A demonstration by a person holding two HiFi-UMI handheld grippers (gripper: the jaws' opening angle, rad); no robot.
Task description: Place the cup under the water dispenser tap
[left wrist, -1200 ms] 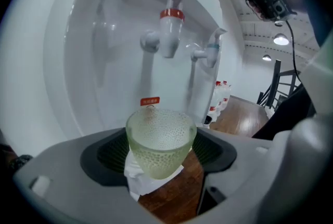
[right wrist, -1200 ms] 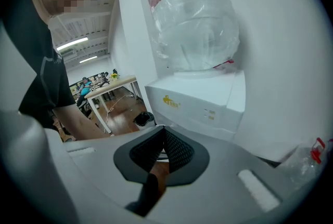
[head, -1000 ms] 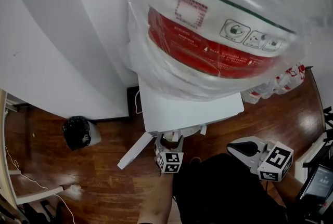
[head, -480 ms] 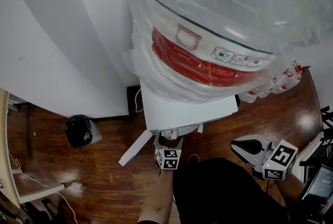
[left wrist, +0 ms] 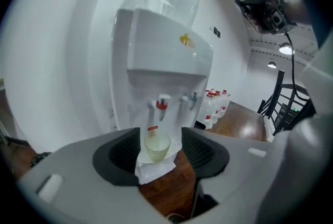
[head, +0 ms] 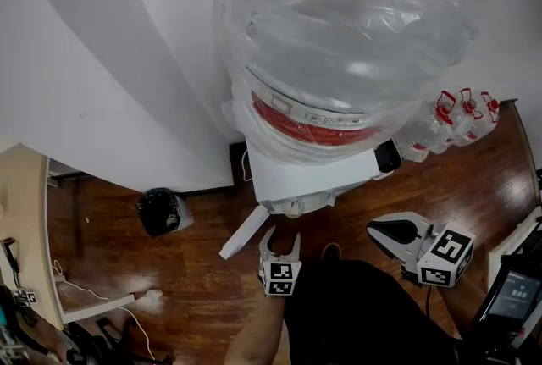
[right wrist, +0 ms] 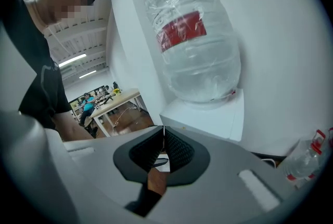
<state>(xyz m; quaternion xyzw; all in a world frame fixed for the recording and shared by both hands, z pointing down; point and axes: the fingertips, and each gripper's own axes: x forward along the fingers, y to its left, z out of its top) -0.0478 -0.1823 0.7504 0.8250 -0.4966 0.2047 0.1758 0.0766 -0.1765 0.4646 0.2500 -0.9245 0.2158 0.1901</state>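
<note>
A clear cup [left wrist: 156,146] stands on the white drip tray [left wrist: 154,167] of the water dispenser [left wrist: 166,67], right below the red tap [left wrist: 162,104]. My left gripper [left wrist: 160,153] is drawn back from it; the cup shows beyond the gap, apart from both pads. Its jaws are closing with nothing between them. In the head view the left gripper [head: 280,241] points at the dispenser [head: 318,177], and the cup is hidden under it. My right gripper [head: 373,230] hangs to the right, its tips touching and empty [right wrist: 163,129].
A big water bottle [head: 347,33] in plastic wrap tops the dispenser. Spare bottles [head: 457,113] stand at its right by the wall. A black bin [head: 161,211] sits to the left, and a white panel [head: 245,232] leans by the dispenser's foot. A blue tap [left wrist: 191,98] is beside the red one.
Both grippers have risen. The left one has pulled back from under the dispenser, and its jaws now stand free of it. The right gripper stays shut.
</note>
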